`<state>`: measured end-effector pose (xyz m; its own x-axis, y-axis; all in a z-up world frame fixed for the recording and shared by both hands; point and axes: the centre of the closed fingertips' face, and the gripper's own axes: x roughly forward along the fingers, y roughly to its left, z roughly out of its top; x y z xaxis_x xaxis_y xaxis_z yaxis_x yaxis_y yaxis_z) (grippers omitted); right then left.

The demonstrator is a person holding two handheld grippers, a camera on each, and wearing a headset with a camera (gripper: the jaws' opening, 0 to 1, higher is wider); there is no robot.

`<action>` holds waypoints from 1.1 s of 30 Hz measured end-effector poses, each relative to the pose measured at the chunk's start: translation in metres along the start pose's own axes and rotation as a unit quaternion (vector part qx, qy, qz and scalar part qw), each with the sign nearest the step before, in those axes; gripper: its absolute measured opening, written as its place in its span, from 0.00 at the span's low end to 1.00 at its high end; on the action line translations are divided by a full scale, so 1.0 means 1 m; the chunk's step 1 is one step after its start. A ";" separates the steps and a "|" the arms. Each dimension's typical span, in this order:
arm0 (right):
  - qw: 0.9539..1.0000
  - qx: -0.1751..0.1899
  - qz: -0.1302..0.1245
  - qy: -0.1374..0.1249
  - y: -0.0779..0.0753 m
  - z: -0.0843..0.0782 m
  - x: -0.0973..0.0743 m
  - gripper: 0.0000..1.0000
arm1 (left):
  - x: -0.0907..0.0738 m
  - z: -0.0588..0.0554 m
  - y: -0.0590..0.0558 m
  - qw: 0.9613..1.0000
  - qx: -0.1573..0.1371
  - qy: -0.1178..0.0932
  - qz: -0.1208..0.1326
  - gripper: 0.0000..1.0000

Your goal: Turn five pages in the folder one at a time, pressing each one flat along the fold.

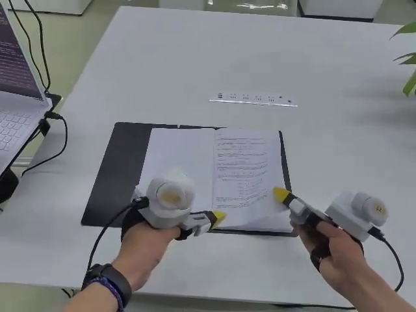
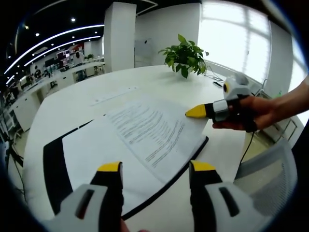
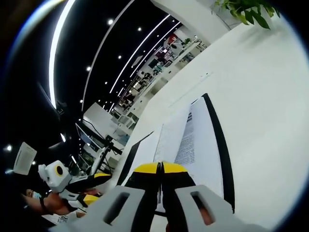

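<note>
Where the flat black folder (image 1: 117, 175) lies open mid-frame, the left gripper (image 2: 153, 167) is held agape. The right gripper (image 3: 161, 167) is closed.

The black folder (image 1: 117, 175) lies open and flat on the table, white printed pages (image 1: 244, 172) showing.

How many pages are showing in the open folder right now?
2: a blank page left of the fold, a printed page right of it. More may be hidden beneath them.
</note>
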<state>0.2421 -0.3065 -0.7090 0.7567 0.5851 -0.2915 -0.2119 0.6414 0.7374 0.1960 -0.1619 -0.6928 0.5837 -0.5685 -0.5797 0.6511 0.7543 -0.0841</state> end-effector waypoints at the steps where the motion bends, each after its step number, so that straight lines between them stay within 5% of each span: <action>1: 1.000 -0.001 0.001 0.001 0.002 0.000 0.001 0.00 | -0.002 0.000 0.001 1.000 -0.001 -0.002 0.002 0.55; 13: 0.999 -0.021 0.029 0.012 0.039 -0.007 0.019 0.00 | -0.029 0.000 0.024 0.999 -0.024 -0.022 0.025 0.56; 33: 0.994 -0.025 0.094 0.044 0.107 -0.041 0.071 0.00 | -0.068 -0.030 0.061 0.996 -0.065 -0.024 0.063 0.59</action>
<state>0.2477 -0.1755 -0.6758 0.6443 0.7370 -0.2042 -0.3773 0.5386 0.7534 0.1818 -0.0677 -0.6826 0.6815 -0.4793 -0.5531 0.5049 0.8550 -0.1187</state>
